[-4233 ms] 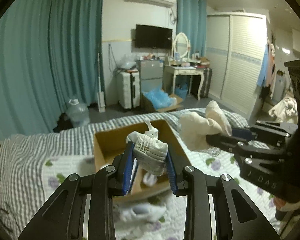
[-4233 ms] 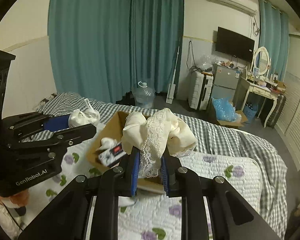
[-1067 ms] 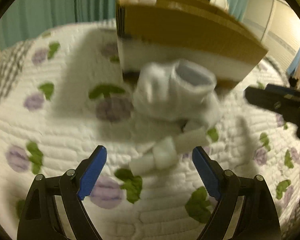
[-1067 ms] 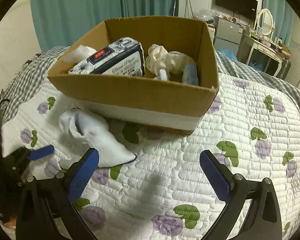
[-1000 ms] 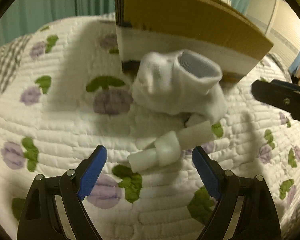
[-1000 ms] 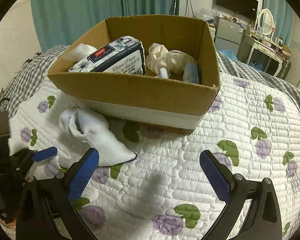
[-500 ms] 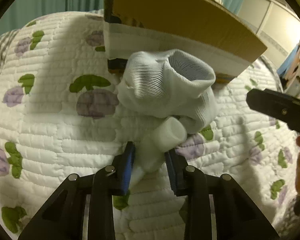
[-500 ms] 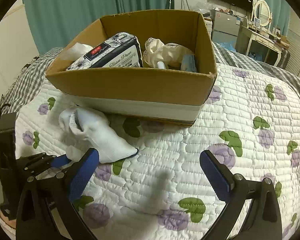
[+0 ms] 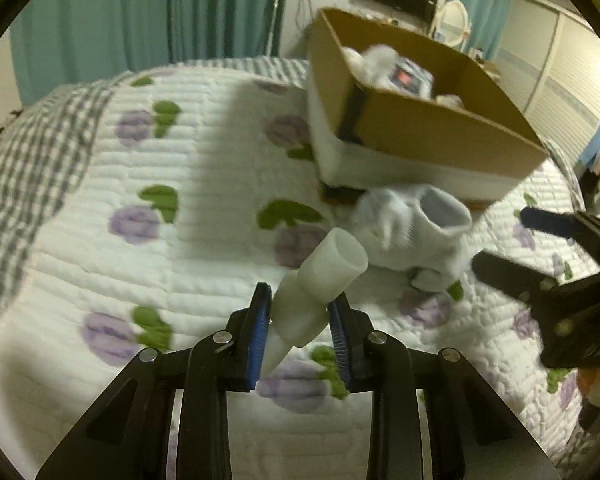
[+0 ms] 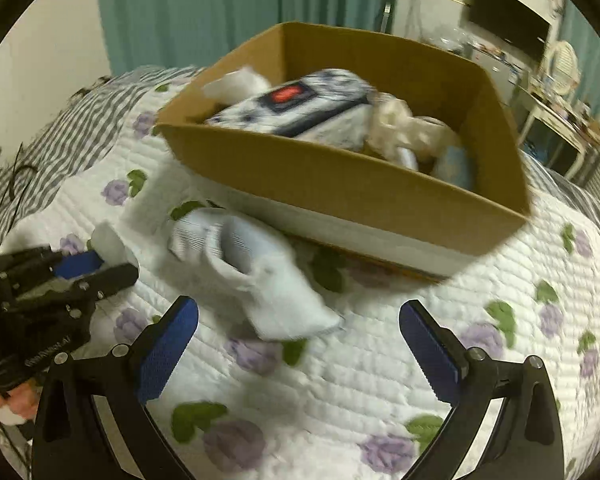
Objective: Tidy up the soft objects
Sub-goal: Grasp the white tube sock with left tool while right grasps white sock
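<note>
1. White, stepped and tube-shaped, the small foam-like piece [image 9: 312,300] sits clamped between the blue pads of the left gripper [image 9: 300,332], raised off the white quilt with purple flowers [image 9: 204,264]. It looks light and springy, so I judge a mid-body pinch suits it; its lower tip is cut off behind the jaws.
2. Right of it, the crumpled white sock [image 9: 416,232] lies on the quilt just in front of the brown cardboard box [image 9: 432,136]. Limp and light, it should bunch under any pinch; the open ribbed cuff or the thick middle fold looks the surest hold.
3. The box already holds a patterned tissue pack [image 10: 300,108], cream cloth [image 10: 404,128] and other pale items too blurred to name.
4. Farthest right, the right gripper [image 10: 300,344] hangs with jaws spread wide and empty, near the sock's toe end.
</note>
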Tool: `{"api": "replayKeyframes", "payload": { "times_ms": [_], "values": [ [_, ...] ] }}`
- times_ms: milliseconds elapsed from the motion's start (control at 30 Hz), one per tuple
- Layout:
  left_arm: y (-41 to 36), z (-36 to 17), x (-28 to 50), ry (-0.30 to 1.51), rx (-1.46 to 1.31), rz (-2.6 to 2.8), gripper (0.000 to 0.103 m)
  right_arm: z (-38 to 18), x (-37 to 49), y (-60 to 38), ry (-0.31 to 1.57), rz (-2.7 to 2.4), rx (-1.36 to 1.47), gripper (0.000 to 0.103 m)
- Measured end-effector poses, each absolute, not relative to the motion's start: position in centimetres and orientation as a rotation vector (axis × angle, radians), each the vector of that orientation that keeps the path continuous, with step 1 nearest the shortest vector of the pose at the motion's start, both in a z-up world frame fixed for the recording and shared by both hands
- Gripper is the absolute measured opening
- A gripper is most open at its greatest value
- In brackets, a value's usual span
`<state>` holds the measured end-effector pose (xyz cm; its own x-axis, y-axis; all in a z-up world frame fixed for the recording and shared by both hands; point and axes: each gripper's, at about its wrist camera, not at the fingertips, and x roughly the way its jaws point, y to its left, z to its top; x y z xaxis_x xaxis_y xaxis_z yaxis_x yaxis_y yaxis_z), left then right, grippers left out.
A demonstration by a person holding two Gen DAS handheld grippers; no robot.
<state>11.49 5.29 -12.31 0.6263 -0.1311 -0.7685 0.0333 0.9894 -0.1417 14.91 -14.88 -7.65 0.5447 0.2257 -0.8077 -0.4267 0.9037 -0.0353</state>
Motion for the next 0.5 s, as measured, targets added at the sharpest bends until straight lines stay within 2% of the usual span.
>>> {"api": "replayKeyframes", "payload": {
  "times_ms": [167, 233, 267, 333, 400, 500],
  "values": [
    [5.8, -11.8, 11.9, 0.878, -0.108, -0.069, 0.028, -9.0, 16.1, -12.0, 0.928, 0.426, -0.268, 0.094],
    [5.5, -11.9, 12.2, 0.875, -0.108, -0.067, 0.028, -9.7, 16.6, -11.1, 0.938, 0.437, -0.27, 0.087],
    [5.6, -11.8, 12.3, 0.873, -0.11, -0.066, 0.028, -10.0, 16.8, -10.7, 0.944, 0.443, -0.272, 0.079],
    [5.5, -11.7, 12.4, 0.87, -0.108, -0.062, 0.028, -10.5, 17.1, -10.1, 0.958, 0.447, -0.285, 0.076],
    [5.5, -11.6, 12.4, 0.867, -0.1, -0.056, 0.028, -10.7, 17.2, -9.8, 0.95, 0.443, -0.299, 0.064],
    [5.3, -11.5, 12.2, 0.867, -0.087, -0.058, 0.028, -10.5, 17.1, -10.2, 0.95, 0.447, -0.293, 0.05]
  ]
}}
